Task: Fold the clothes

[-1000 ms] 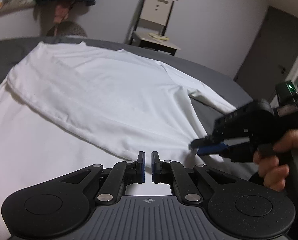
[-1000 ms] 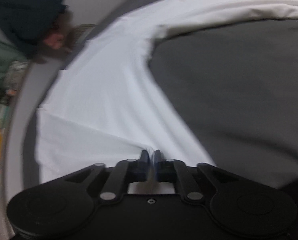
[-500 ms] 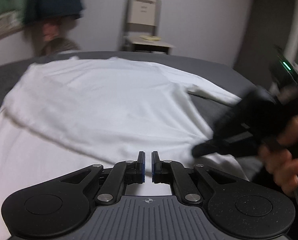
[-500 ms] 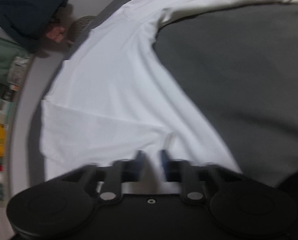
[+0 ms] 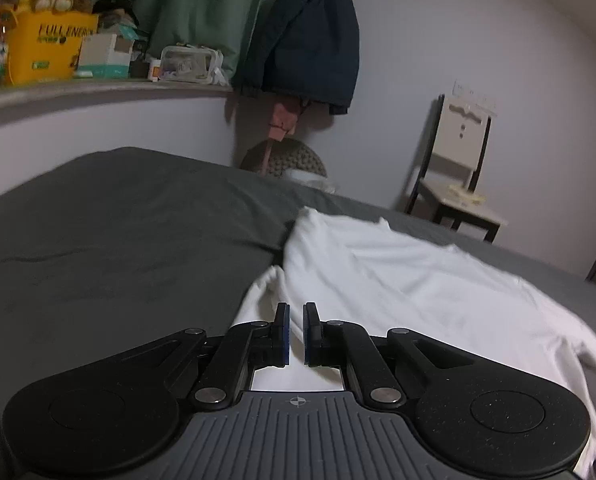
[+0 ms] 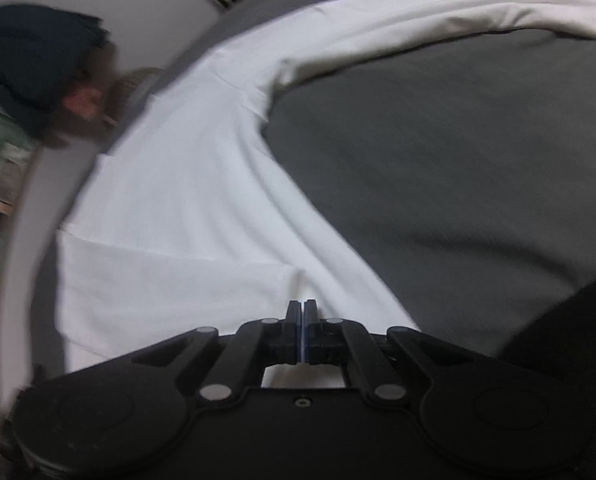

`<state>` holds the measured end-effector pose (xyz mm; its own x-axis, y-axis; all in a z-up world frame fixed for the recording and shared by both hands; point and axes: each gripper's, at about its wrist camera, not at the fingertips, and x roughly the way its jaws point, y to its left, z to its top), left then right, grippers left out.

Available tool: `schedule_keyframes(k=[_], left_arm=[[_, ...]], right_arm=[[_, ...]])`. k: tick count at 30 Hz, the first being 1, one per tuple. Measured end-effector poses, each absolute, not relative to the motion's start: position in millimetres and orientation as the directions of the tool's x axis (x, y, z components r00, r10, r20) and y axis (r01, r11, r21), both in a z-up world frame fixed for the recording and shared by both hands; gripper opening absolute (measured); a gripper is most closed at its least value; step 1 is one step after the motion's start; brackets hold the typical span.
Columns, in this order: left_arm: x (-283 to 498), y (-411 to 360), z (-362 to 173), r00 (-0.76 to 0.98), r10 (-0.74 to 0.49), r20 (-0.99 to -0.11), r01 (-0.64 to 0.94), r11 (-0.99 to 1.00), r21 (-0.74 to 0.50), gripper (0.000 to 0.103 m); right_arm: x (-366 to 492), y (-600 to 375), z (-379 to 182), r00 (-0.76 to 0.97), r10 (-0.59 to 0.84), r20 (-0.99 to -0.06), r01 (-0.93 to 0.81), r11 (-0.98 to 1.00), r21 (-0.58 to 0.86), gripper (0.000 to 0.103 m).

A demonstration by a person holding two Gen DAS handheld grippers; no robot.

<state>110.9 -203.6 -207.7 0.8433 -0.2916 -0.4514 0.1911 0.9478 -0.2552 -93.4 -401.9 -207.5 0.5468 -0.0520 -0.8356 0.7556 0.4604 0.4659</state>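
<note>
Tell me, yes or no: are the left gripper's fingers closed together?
No: in the left wrist view the left gripper shows a clear gap between its blue-padded fingers, with the white long-sleeved shirt visible through it.

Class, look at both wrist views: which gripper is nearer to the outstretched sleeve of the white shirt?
Right, most likely. The right gripper sits at the shirt's edge, with the outstretched sleeve lying ahead. The left gripper is over the shirt's opposite side; that sleeve is out of its view.
</note>
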Motion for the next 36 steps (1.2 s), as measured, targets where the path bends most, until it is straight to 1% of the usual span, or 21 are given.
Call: schedule_keyframes(k=[1, 3, 5, 6, 7, 9, 12, 13, 14, 17, 19, 21, 25, 28, 29, 30, 31, 32, 33, 34, 36], left_arm=[[120, -199, -211, 0.84, -0.306, -0.448, 0.194, 0.941, -0.279, 0.003], [138, -194, -219, 0.832, -0.332, -0.446, 0.2, 0.927, -0.317, 0.003], [156, -197, -229, 0.826, -0.351, -0.44, 0.202, 0.915, -0.35, 0.003], [165, -199, -234, 0.823, -0.359, -0.44, 0.203, 0.909, -0.363, 0.003], [173, -201, -238, 0.819, -0.366, -0.441, 0.203, 0.905, -0.374, 0.003], [185, -203, -247, 0.81, -0.379, -0.447, 0.204, 0.897, -0.391, 0.003], [192, -203, -261, 0.787, -0.402, -0.469, 0.218, 0.891, -0.398, 0.003], [194, -203, -266, 0.779, -0.409, -0.475, 0.222, 0.889, -0.401, 0.003], [196, -203, -270, 0.771, -0.416, -0.482, 0.226, 0.887, -0.404, 0.003], [202, -203, -284, 0.746, -0.438, -0.503, 0.239, 0.879, -0.412, 0.004], [206, -201, -288, 0.74, -0.451, -0.499, 0.245, 0.872, -0.424, 0.004], [209, -199, -289, 0.738, -0.463, -0.491, 0.25, 0.864, -0.438, 0.004], [212, -196, -291, 0.734, -0.475, -0.486, 0.248, 0.853, -0.459, 0.004], [211, -198, -292, 0.734, -0.473, -0.487, 0.25, 0.856, -0.453, 0.004], [211, -198, -292, 0.735, -0.471, -0.487, 0.249, 0.856, -0.453, 0.004], [211, -197, -293, 0.737, -0.47, -0.487, 0.245, 0.856, -0.455, 0.004], [210, -196, -293, 0.738, -0.468, -0.486, 0.242, 0.856, -0.457, 0.004], [210, -195, -294, 0.74, -0.466, -0.486, 0.236, 0.855, -0.461, 0.004], [211, -194, -294, 0.743, -0.462, -0.485, 0.226, 0.855, -0.468, 0.007], [212, -192, -294, 0.748, -0.456, -0.482, 0.214, 0.854, -0.474, 0.007], [212, -190, -294, 0.759, -0.441, -0.479, 0.191, 0.854, -0.483, 0.007]], right_arm=[[-94, -401, -207, 0.545, -0.05, -0.837, 0.752, 0.469, 0.462, 0.025], [-86, -393, -186, 0.584, -0.111, -0.804, 0.713, 0.545, 0.442, 0.041], [-68, -384, -164, 0.635, -0.144, -0.759, 0.642, 0.644, 0.415, 0.042], [-53, -379, -152, 0.667, -0.141, -0.732, 0.587, 0.705, 0.399, 0.045], [-32, -374, -145, 0.698, -0.091, -0.71, 0.518, 0.748, 0.414, 0.049], [17, -364, -132, 0.742, 0.038, -0.669, 0.373, 0.806, 0.459, 0.05], [107, -341, -120, 0.753, 0.202, -0.627, 0.185, 0.848, 0.496, 0.05], [138, -333, -119, 0.744, 0.229, -0.628, 0.142, 0.863, 0.484, 0.05], [169, -324, -118, 0.734, 0.252, -0.631, 0.101, 0.878, 0.469, 0.05], [269, -303, -129, 0.668, 0.283, -0.688, 0.07, 0.897, 0.436, 0.05], [324, -294, -141, 0.597, 0.294, -0.747, 0.094, 0.899, 0.428, 0.05], [366, -287, -151, 0.54, 0.255, -0.802, 0.136, 0.914, 0.382, 0.05], [415, -282, -164, 0.41, 0.206, -0.889, 0.202, 0.93, 0.308, 0.05], [436, -276, -174, 0.329, 0.167, -0.929, 0.217, 0.945, 0.246, 0.05], [440, -275, -176, 0.331, 0.144, -0.933, 0.214, 0.951, 0.222, 0.049], [443, -274, -177, 0.336, 0.134, -0.932, 0.205, 0.956, 0.211, 0.046], [445, -273, -180, 0.335, 0.14, -0.932, 0.204, 0.955, 0.217, 0.029], [447, -272, -183, 0.334, 0.148, -0.931, 0.205, 0.953, 0.225, 0.016], [448, -274, -187, 0.331, 0.156, -0.931, 0.225, 0.945, 0.239, 0.003], [448, -275, -191, 0.328, 0.165, -0.93, 0.248, 0.935, 0.254, 0.002], [444, -288, -191, 0.405, 0.119, -0.906, 0.305, 0.917, 0.257, 0.002]])
